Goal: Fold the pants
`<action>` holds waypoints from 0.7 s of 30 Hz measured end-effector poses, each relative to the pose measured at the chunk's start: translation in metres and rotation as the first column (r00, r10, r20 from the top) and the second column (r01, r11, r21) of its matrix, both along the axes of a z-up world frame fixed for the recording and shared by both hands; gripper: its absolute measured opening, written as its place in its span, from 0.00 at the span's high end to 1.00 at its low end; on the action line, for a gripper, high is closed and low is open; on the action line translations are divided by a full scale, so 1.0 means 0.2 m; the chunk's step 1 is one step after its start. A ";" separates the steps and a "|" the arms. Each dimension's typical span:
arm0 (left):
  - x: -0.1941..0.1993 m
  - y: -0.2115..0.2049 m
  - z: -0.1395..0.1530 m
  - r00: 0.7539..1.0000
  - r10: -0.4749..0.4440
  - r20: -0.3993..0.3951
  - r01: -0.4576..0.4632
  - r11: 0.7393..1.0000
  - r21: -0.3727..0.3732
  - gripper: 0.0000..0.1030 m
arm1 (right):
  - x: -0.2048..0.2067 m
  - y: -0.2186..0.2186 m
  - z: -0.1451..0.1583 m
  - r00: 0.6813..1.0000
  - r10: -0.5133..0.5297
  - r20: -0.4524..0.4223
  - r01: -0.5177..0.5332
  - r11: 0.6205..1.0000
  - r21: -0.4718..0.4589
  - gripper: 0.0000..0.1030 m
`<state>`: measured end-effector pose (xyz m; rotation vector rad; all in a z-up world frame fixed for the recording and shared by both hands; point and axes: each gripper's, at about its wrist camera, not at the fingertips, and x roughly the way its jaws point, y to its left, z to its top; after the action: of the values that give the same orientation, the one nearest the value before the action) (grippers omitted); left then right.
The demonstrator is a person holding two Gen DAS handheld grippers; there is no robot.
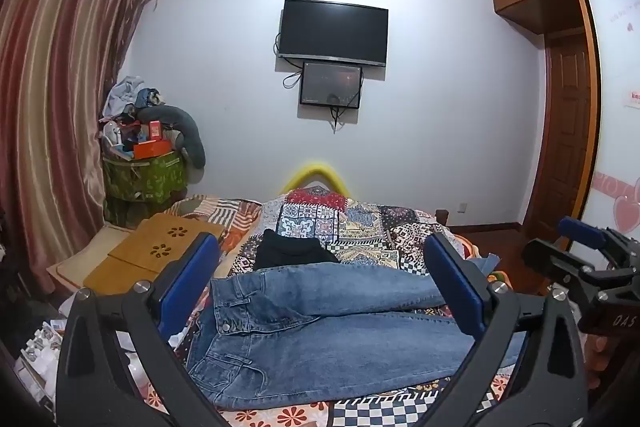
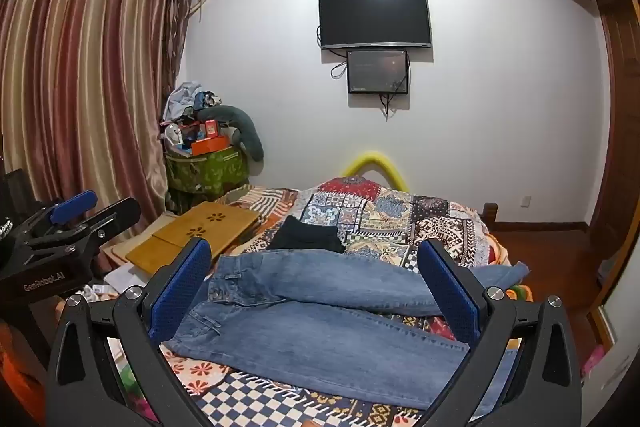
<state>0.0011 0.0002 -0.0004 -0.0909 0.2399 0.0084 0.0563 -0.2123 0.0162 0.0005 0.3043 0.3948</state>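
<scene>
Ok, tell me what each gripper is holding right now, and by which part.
Nothing is held. The left gripper and right gripper are both open above the jeans, which lie spread on the bed.

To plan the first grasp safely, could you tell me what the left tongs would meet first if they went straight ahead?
Probably nothing soon: the open left tongs point level over the jeans toward the far wall. Depth is unclear; angled slightly lower, they would meet the denim first.

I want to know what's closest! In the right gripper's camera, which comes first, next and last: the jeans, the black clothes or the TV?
From the right gripper:
1. Jeans, right below and ahead on the bed.
2. Black clothes, just behind the jeans.
3. TV, up on the far wall.
</scene>
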 end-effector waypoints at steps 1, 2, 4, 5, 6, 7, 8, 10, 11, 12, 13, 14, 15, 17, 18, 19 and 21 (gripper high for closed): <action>0.00 0.00 0.00 1.000 -0.001 -0.007 0.001 1.000 -0.002 0.00 | 0.00 0.00 0.00 1.000 0.000 -0.002 0.000 1.000 0.005 0.00; 0.01 0.01 0.00 1.000 -0.005 -0.013 0.005 1.000 -0.004 0.00 | 0.00 0.00 0.00 1.000 -0.001 -0.001 0.001 1.000 0.004 0.00; 0.03 0.01 -0.01 1.000 -0.009 -0.022 0.009 1.000 -0.003 0.00 | 0.00 0.00 -0.01 1.000 -0.002 0.001 0.002 1.000 -0.001 0.00; 0.01 0.00 -0.03 1.000 -0.011 -0.009 0.011 1.000 0.004 0.00 | 0.00 0.00 -0.01 1.000 -0.002 0.003 0.002 1.000 -0.003 0.00; 0.00 0.02 -0.02 1.000 -0.011 -0.002 0.011 1.000 -0.006 0.00 | 0.00 -0.01 0.01 1.000 -0.003 0.005 0.003 1.000 -0.003 0.00; 0.01 0.02 0.00 1.000 -0.009 -0.016 0.009 1.000 -0.002 0.00 | 0.00 0.00 0.01 1.000 -0.004 0.005 0.004 1.000 -0.005 0.00; 0.01 0.03 0.00 1.000 -0.010 -0.018 0.010 1.000 0.003 0.00 | 0.00 0.01 0.00 1.000 -0.005 0.004 0.005 1.000 -0.004 0.00; 0.02 0.01 -0.01 1.000 -0.008 -0.010 0.008 1.000 0.019 0.00 | 0.00 0.00 0.00 1.000 -0.007 0.004 0.007 1.000 -0.005 0.00; 0.02 0.01 -0.01 1.000 -0.008 -0.007 0.008 1.000 0.022 0.00 | 0.00 0.00 0.00 1.000 -0.008 0.005 0.008 1.000 -0.005 0.00; 0.01 0.01 0.00 1.000 -0.008 -0.003 0.008 1.000 0.023 0.00 | 0.00 0.01 0.00 1.000 -0.009 0.003 0.009 1.000 -0.007 0.00; 0.01 0.00 0.00 1.000 -0.009 -0.003 0.009 1.000 0.024 0.00 | 0.00 0.01 0.00 1.000 -0.010 0.003 0.010 1.000 -0.007 0.00; 0.02 0.01 -0.01 1.000 -0.009 -0.005 0.009 1.000 0.022 0.00 | 0.00 0.00 0.00 1.000 -0.010 0.002 0.010 1.000 -0.007 0.00; 0.02 0.01 -0.01 1.000 -0.010 -0.004 0.010 1.000 0.019 0.00 | 0.00 0.00 0.01 1.000 -0.009 0.002 0.009 1.000 -0.006 0.00; 0.02 0.01 -0.01 1.000 -0.010 -0.002 0.010 1.000 0.016 0.00 | 0.01 0.01 -0.01 1.000 -0.009 0.002 0.009 1.000 -0.002 0.00; 0.01 0.01 -0.01 1.000 -0.010 0.000 0.010 1.000 0.017 0.00 | 0.01 0.01 -0.01 1.000 -0.009 0.002 0.009 1.000 -0.002 0.00; 0.01 0.01 -0.01 1.000 -0.008 0.002 0.008 1.000 0.019 0.00 | 0.01 0.01 -0.01 1.000 -0.010 0.003 0.010 1.000 -0.005 0.00; 0.01 0.00 0.00 1.000 -0.007 0.003 0.007 1.000 0.022 0.00 | 0.01 0.01 0.00 1.000 -0.011 0.007 0.011 1.000 -0.005 0.00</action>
<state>0.0037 -0.0002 -0.0013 -0.0681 0.2371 0.0040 0.0578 -0.2108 0.0154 -0.0043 0.2983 0.3834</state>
